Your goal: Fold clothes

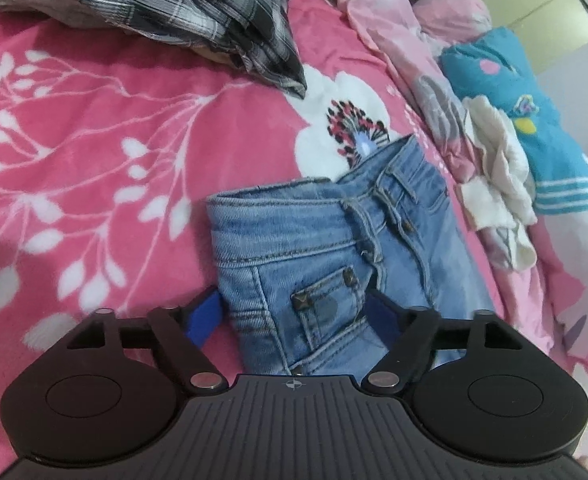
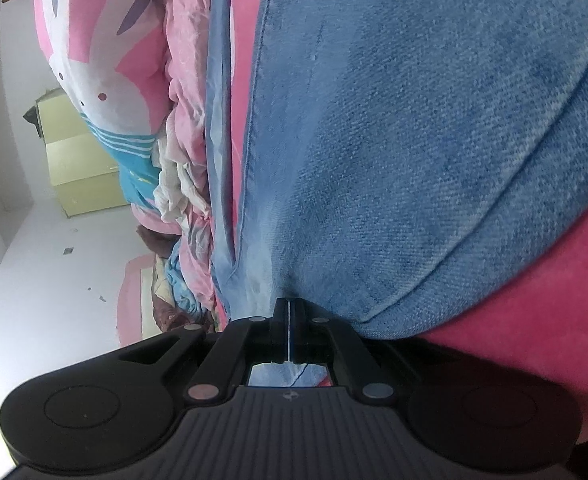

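The folded jeans [image 1: 314, 264] lie on the pink floral blanket [image 1: 93, 160]; if the right gripper [image 2: 289, 320], jaws closed flat against the denim with no fabric visibly pinched, drags, the fold may slip open. The left gripper [image 1: 294, 312] tilts downward, blue pads spread either side of the waistband pocket, gripping nothing

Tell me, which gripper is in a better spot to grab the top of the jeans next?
The left gripper. Its jaws stand open around the waist end of the jeans, by the pocket. The right gripper is shut, down against the denim.
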{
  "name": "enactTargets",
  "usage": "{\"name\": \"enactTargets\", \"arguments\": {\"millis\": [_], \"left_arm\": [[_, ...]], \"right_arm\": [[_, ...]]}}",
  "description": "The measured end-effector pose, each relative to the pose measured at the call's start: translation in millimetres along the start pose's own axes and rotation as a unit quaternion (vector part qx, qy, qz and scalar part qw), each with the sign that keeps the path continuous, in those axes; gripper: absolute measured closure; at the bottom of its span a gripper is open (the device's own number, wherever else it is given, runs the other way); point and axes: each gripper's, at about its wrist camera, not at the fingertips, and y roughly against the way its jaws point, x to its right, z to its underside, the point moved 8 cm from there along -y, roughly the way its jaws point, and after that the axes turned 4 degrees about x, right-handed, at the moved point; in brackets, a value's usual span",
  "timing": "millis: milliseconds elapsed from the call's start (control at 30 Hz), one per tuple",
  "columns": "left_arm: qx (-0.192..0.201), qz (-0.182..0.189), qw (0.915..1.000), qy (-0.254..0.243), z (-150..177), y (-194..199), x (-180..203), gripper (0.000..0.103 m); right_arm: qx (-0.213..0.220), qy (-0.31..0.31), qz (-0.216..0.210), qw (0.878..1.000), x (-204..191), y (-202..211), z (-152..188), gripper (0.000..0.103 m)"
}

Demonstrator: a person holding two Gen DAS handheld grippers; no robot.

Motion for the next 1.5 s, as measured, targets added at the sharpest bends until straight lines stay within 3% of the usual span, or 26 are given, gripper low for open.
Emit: {"name": "enactTargets", "arguments": {"millis": [200, 267, 300, 533, 733, 833, 933, 1033, 1100, 1133, 1167, 1233, 1333, 1500], "left_arm": [[0.018, 0.003, 0.9997, -0.014, 4, 12, 1, 0.065], [0.023, -0.002, 0.9995, -0.022, 5, 15, 2, 0.082], [0.026, -0.008, 0.9993, -0.028, 5, 15, 2, 0.085], [0.054, -0.024, 0.9969, -0.053, -1, 29, 20, 0.090], [0.078, -0.011, 0.9953, -0.056, -14, 38, 55, 0.091], [0.088, 0.001, 0.9942, -0.061, -15, 36, 76, 0.091], [0.093, 0.008, 0.9936, -0.064, -14, 35, 90, 0.091], [0.094, 0.009, 0.9932, -0.068, -13, 35, 96, 0.091], [0.094, 0.002, 0.9933, -0.067, -14, 37, 95, 0.091], [0.093, -0.001, 0.9935, -0.066, -14, 38, 93, 0.091], [0.093, -0.004, 0.9936, -0.064, -14, 39, 92, 0.091], [0.093, -0.007, 0.9939, -0.059, -15, 42, 89, 0.091], [0.095, -0.004, 0.9946, -0.043, -19, 47, 83, 0.091], [0.091, 0.001, 0.9953, -0.035, -19, 48, 77, 0.091]], "right_arm": [[0.003, 0.006, -0.006, 1.000, -1, 1, 0, 0.103], [0.006, 0.011, -0.009, 1.000, -1, 1, 1, 0.103], [0.008, 0.013, -0.010, 1.000, -2, 2, 1, 0.103], [0.046, 0.094, -0.010, 0.994, -33, 17, -7, 0.103], [0.120, 0.196, -0.016, 0.973, -97, 47, -53, 0.103], [0.129, 0.223, -0.022, 0.966, -124, 54, -75, 0.103], [0.057, 0.208, -0.040, 0.976, -129, 42, -65, 0.103], [-0.075, 0.178, -0.049, 0.980, -115, 11, -27, 0.101], [-0.155, 0.149, -0.044, 0.976, -98, -15, 7, 0.084], [-0.194, 0.133, -0.041, 0.971, -89, -27, 24, 0.066], [-0.232, 0.117, -0.039, 0.965, -81, -39, 41, 0.060], [-0.268, 0.086, -0.017, 0.959, -61, -58, 66, 0.060], [-0.263, 0.055, 0.031, 0.963, -36, -71, 80, 0.058], [-0.144, 0.037, 0.052, 0.988, -30, -52, 65, 0.062]]}}
